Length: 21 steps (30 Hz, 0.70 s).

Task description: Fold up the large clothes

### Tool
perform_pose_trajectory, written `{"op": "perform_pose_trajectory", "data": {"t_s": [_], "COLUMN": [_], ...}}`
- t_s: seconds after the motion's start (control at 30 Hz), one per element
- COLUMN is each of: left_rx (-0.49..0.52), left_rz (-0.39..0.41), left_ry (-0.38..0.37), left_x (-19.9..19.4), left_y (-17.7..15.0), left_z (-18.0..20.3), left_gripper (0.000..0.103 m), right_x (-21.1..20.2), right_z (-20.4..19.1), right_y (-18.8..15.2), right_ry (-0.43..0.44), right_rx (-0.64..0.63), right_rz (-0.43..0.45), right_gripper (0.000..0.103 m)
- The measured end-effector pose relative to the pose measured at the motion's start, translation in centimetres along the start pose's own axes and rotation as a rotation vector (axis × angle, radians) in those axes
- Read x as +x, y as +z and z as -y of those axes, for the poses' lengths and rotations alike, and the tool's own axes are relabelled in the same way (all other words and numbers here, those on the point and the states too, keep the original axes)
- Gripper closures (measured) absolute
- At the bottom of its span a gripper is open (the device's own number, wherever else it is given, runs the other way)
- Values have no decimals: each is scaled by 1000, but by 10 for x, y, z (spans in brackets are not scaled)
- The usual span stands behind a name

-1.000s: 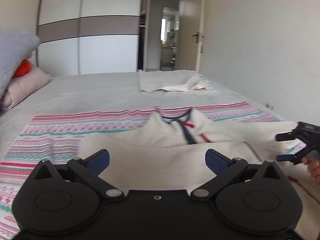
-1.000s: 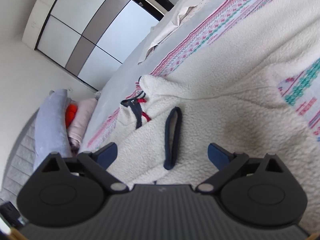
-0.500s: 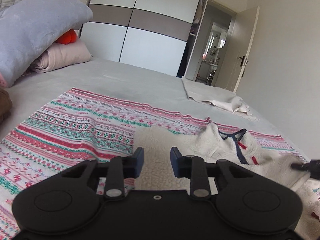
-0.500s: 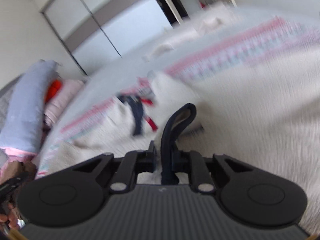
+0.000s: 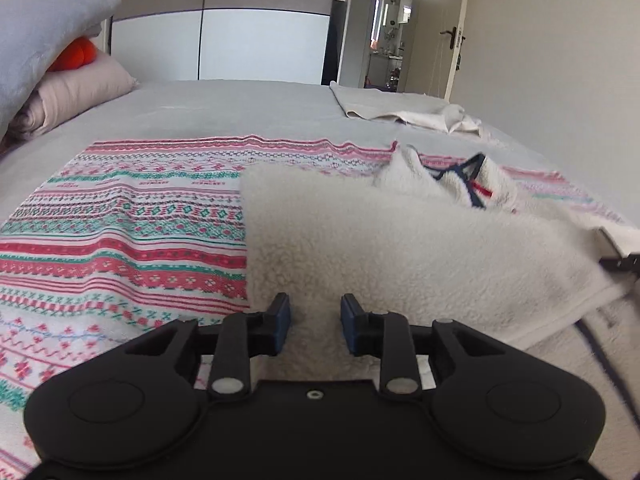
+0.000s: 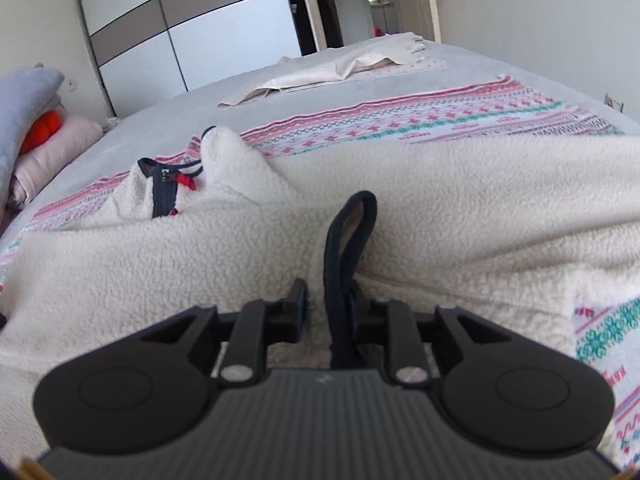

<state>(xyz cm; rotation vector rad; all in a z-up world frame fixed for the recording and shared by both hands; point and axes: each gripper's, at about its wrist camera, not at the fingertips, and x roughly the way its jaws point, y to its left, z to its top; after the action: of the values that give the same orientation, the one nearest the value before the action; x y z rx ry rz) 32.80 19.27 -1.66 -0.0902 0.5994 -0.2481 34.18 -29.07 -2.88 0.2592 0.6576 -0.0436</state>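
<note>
A cream fleece jacket [image 5: 400, 240] with a navy zipper collar [image 5: 468, 180] lies on a patterned blanket [image 5: 120, 220] on the bed. My left gripper [image 5: 315, 322] is shut on the jacket's near edge, fleece pinched between its blue pads. In the right wrist view the same jacket [image 6: 200, 248] fills the foreground, collar [image 6: 164, 188] at the left. My right gripper [image 6: 327, 308] is shut on the fleece at a navy-trimmed cuff [image 6: 348, 240], which stands up between the fingers. The right gripper's tip shows at the left wrist view's right edge [image 5: 624, 264].
A cream towel [image 5: 404, 110] lies crumpled at the bed's far side. Pillows with an orange item [image 5: 60, 64] are stacked at the left. A white and grey wardrobe [image 5: 240, 20] and an open door stand behind the grey bedsheet [image 5: 220, 112].
Both grippers went from wide open to shut on the jacket. The left one holds its near edge, the right one its navy-trimmed cuff, and both views have steadied with the fleece lifted.
</note>
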Motion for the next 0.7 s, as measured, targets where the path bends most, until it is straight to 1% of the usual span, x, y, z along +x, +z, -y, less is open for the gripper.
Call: {"op": "perform_pose_trajectory", "data": {"t_s": [0.03, 0.07, 0.1, 0.17, 0.2, 0.27, 0.3, 0.33, 0.4, 0.53, 0.57, 0.6, 0.63, 0.67, 0.7], "left_rx": [-44, -96, -138, -205, -205, -186, -202, -227, -238, -223, -235, -259, -291, -275, -205], "left_rz": [3, 8, 2, -62, -91, -111, -128, -139, -130, -113, -111, -114, -119, -78, -8], "left_ry": [-6, -17, -30, -49, -42, -46, -64, -88, -127, -156, -162, -174, -159, -82, -29], "left_x": [-10, -19, -26, -32, -33, -35, -34, -32, -30, -20, -18, -15, -13, -19, -31], "left_y": [2, 2, 1, -5, -10, -22, -27, -31, -38, -40, -39, -36, -32, -27, -22], "left_z": [-9, -19, -30, -49, -53, -58, -61, -62, -62, -56, -56, -57, -57, -50, -37], "left_gripper": [50, 44, 43, 46, 45, 47, 54, 55, 55, 55, 57, 79, 88, 89, 90], "right_x": [-7, -16, -25, -41, -49, -61, -66, -71, -79, -89, -89, -88, -87, -87, -89], "right_z": [1, 0, 0, 0, 0, 5, 8, 11, 17, 27, 31, 33, 35, 38, 39], "right_y": [2, 2, 2, 0, -2, -7, -11, -15, -22, -34, -36, -38, -39, -41, -42], "right_ry": [23, 44, 56, 51, 46, 39, 38, 35, 30, 30, 29, 27, 24, 19, 19], "right_rx": [0, -9, -34, -75, -84, -89, -86, -82, -75, -49, -34, -16, -2, 9, 10], "right_rz": [-9, 4, 27, 42, 44, 45, 43, 41, 38, 32, 29, 23, 17, 17, 22], "right_gripper": [45, 29, 26, 26, 26, 26, 26, 26, 26, 26, 26, 26, 26, 26, 26]}}
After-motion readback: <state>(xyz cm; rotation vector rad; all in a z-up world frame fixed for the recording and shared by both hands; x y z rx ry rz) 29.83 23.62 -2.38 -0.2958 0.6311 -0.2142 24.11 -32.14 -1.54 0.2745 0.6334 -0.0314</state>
